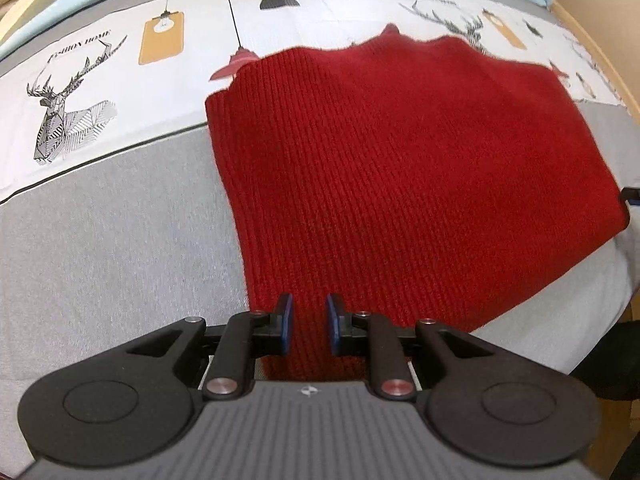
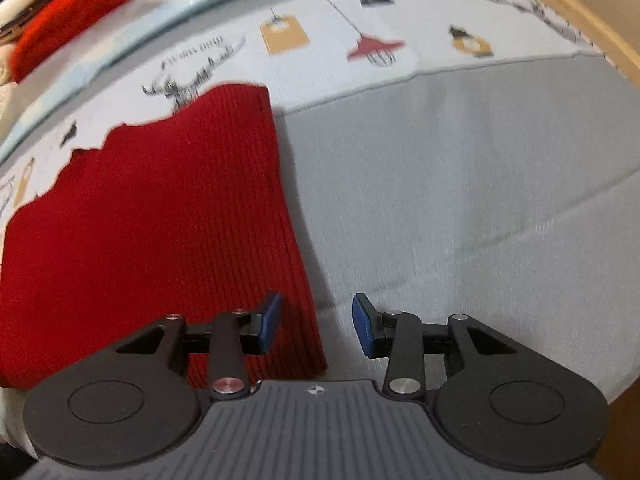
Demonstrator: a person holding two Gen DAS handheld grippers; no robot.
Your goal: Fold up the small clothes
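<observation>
A dark red ribbed knit garment (image 1: 400,168) lies flat in a folded rectangle on the bed. In the left wrist view my left gripper (image 1: 310,324) hovers over its near left corner, jaws a little apart, holding nothing. In the right wrist view the same garment (image 2: 152,216) fills the left half, and my right gripper (image 2: 316,324) is open wide over its near right edge, one blue pad over the knit and the other over the grey sheet, empty.
The bed has a grey sheet (image 2: 460,184) with a white printed band (image 1: 120,72) of deer and lamps. A wooden bed frame (image 2: 568,8) runs along the far right. A pile of other clothes (image 2: 72,8), one bright red, lies at the far left.
</observation>
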